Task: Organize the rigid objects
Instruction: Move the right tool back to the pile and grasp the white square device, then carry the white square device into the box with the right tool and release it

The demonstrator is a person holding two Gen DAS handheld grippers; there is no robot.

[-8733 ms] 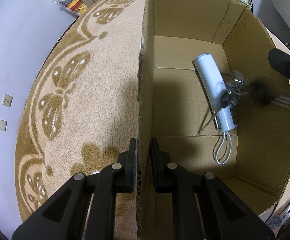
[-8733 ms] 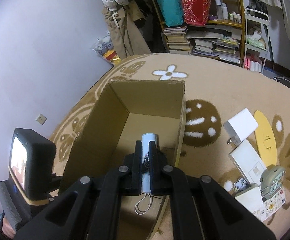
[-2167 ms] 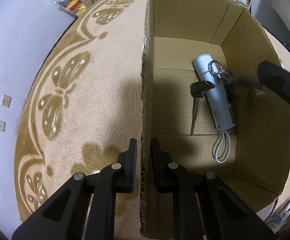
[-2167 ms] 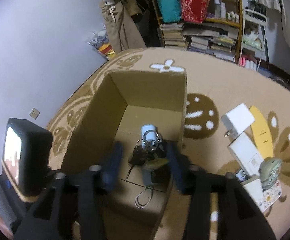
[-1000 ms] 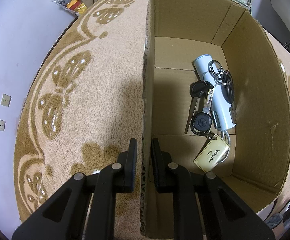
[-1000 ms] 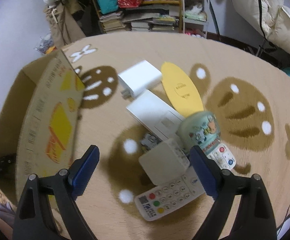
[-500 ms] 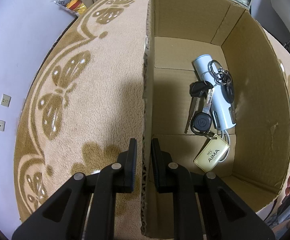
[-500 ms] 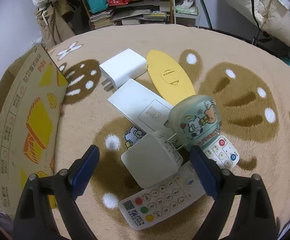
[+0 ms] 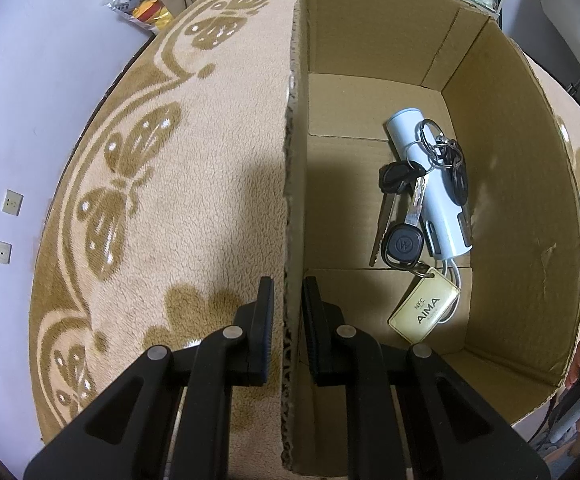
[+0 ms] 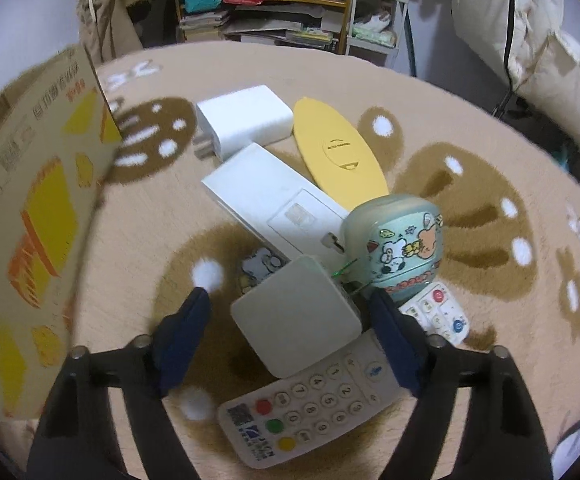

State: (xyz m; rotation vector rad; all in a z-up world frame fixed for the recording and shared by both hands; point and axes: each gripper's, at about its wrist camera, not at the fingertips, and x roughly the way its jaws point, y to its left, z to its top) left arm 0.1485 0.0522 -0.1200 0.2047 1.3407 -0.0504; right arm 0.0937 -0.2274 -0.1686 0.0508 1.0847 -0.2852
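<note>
The left gripper straddles the near wall of an open cardboard box, its jaws drawn close on either side of the corrugated edge, one finger outside over the patterned rug, the other inside. The hold appears meant to steady the box while items are dropped in. On the box floor a pale blue cylindrical device lies lengthwise, and a bunch of keys is draped over it, with a yellowish tag reading "NFC AIMA" resting nearest the gripper. At the right edge, part of a person's hand is just visible beyond the box wall.

In the right wrist view, the right gripper hangs wide open and empty above a cluster of items on the rug, its blue-padded fingers flanking a white cube-shaped charger. The charger sits atop a white remote control and touches a rounded, cartoon-printed case. Beyond lie a flat white box, a larger white plug adapter and a yellow oval piece. The box's printed outer wall fills the left. The spread of the jaws suggests the charger is the next item bound for the box; it is not yet gripped.
</note>
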